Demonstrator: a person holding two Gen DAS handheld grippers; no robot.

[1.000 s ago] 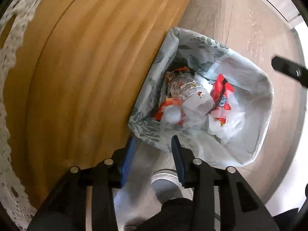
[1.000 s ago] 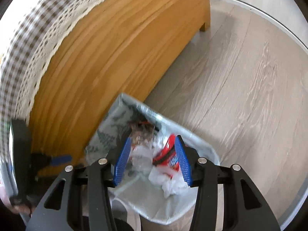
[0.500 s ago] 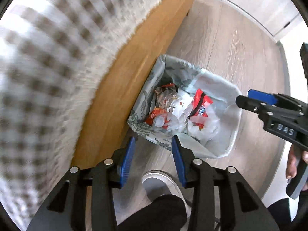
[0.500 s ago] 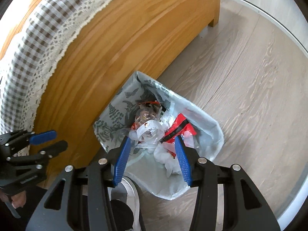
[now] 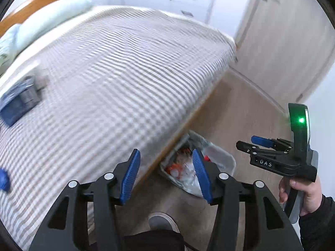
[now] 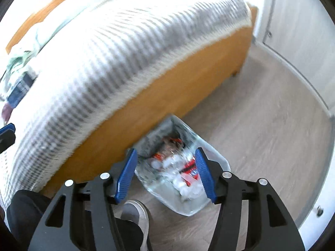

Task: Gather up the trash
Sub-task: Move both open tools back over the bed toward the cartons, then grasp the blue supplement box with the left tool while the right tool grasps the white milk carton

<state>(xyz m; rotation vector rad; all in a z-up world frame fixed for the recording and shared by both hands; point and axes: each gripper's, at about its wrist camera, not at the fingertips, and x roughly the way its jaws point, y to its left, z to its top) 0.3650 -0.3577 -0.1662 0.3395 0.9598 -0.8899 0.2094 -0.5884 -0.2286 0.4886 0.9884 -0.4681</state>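
A plastic trash bag with a leaf print stands open on the floor against the wooden bed side. Inside lie red wrappers, a crushed clear bottle and white scraps. My right gripper hovers well above the bag, its jaws opening and nothing between them. My left gripper is also high above the bag, jaws opening and empty. The right gripper shows at the right of the left wrist view, held by a hand. A tip of the left gripper shows at the right wrist view's left edge.
A bed with a grey checked cover fills the left. On it, blurred, lie a dark blue item and a small blue thing. A pale pillow lies at the head. A grey shoe stands by the bag. White cabinet doors stand beyond.
Both grippers have risen away from the bag, which now looks smaller. The bed top has come into view. Both pairs of jaws stand wider than before.
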